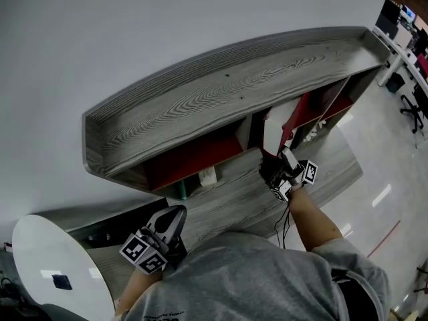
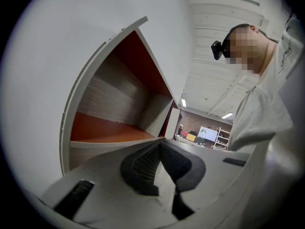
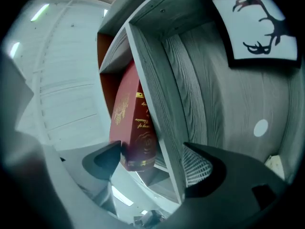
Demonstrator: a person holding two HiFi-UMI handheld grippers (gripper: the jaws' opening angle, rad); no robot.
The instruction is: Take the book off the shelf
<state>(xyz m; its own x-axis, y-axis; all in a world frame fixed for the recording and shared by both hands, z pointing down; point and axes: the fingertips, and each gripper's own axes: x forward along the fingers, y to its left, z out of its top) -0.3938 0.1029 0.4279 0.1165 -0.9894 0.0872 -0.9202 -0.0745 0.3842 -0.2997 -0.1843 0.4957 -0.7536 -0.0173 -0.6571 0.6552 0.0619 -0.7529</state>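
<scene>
A dark red book (image 3: 131,123) with gold print stands upright in a shelf compartment, against a grey wooden divider (image 3: 157,104). My right gripper (image 3: 152,163) is open wide. Its left finger (image 3: 105,159) is beside the book's lower corner and its right finger (image 3: 200,168) is on the far side of the divider. No pad presses on the book. In the head view the right gripper (image 1: 286,174) is at the shelf's front, just below the book (image 1: 274,129). My left gripper (image 2: 159,163) is shut and empty, held low at the left (image 1: 160,236), away from the shelf (image 1: 221,85).
The grey shelf has red-backed compartments; the left ones look almost bare (image 2: 114,128). A black-and-white antler picture (image 3: 255,27) hangs on a shelf panel. A white round table (image 1: 53,266) stands at lower left. Office chairs and desks (image 1: 408,59) are at far right.
</scene>
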